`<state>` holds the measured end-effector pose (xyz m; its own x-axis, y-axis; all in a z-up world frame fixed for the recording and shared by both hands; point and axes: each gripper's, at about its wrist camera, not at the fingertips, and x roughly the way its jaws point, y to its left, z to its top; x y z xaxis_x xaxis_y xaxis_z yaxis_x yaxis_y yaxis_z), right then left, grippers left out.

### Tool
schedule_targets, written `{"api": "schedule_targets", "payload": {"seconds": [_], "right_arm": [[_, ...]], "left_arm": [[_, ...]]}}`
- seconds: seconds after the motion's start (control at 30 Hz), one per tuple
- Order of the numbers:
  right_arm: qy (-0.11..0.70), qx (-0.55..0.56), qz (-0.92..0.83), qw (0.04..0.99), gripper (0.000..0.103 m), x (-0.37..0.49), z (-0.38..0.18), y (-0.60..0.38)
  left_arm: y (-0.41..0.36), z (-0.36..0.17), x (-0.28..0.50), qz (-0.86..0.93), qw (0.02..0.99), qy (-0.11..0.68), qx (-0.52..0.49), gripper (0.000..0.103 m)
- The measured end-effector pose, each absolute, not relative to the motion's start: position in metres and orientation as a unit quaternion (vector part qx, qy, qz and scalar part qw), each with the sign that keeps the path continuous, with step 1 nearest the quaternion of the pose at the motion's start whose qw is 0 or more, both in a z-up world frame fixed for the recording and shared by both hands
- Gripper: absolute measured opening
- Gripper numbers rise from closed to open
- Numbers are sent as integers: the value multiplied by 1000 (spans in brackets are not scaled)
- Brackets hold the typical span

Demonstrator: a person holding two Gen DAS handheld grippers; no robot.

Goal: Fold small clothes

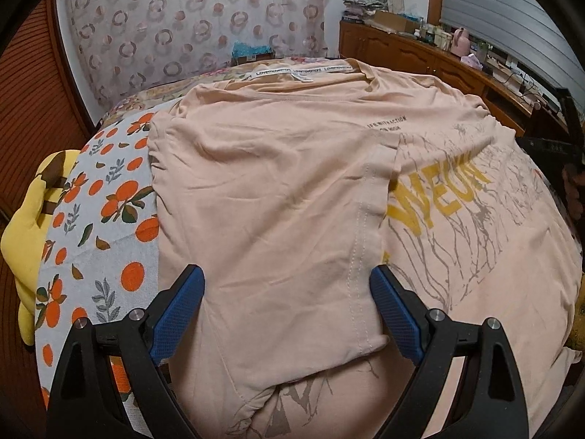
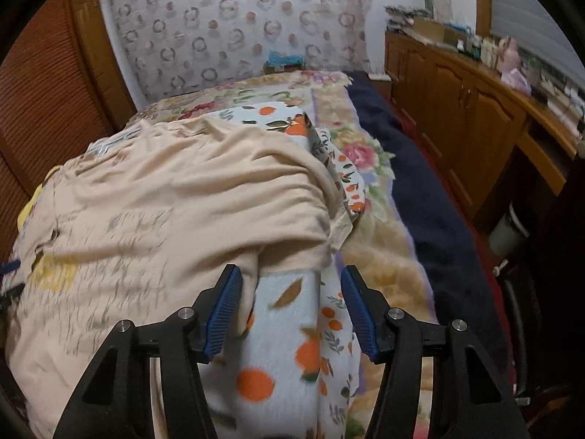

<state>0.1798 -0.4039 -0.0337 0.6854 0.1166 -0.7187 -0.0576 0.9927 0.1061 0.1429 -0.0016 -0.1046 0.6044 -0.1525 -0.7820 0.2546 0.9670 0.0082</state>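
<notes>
A peach T-shirt (image 1: 278, 168) lies spread on the bed, its left side folded over the front so the seam runs down the middle. The yellow print (image 1: 438, 197) shows on the uncovered right half. My left gripper (image 1: 287, 270) hovers wide open over the folded flap near the hem, the pads clear of the cloth on both sides. In the right wrist view the shirt (image 2: 164, 201) is bunched at its right edge. My right gripper (image 2: 291, 270) stands open there, its left fingertip (image 2: 230, 292) against the shirt's edge, with the orange-print blanket (image 2: 285, 347) between the jaws.
The orange-print blanket (image 1: 109, 219) covers the bed under the shirt. A yellow cushion (image 1: 25, 241) sits at the left edge. A floral cover (image 2: 365, 153) and dark blue sheet (image 2: 420, 201) lie to the right. A cluttered wooden cabinet (image 2: 457, 109) runs along the right wall.
</notes>
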Motion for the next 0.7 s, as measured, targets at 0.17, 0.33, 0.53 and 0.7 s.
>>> {"api": "schedule_targets", "payload": {"seconds": [0.17,0.33,0.53,0.7], "right_arm": [[405,75,58,910,51,209,-30,-413],[398,63,61,913,26,214,-28,-414],[366,-6,27,930,5,200,-23,-403],[328,-30,38,944,5,187,-6,-380]], "left_arm": [[3,-101,142,-121,897,423,44,92],[11,-88,131,-119,913,389,25,92],[22,-67,117,-104,927,361,12,92],[34,-54,108,-100,933,345,-11,92]]}}
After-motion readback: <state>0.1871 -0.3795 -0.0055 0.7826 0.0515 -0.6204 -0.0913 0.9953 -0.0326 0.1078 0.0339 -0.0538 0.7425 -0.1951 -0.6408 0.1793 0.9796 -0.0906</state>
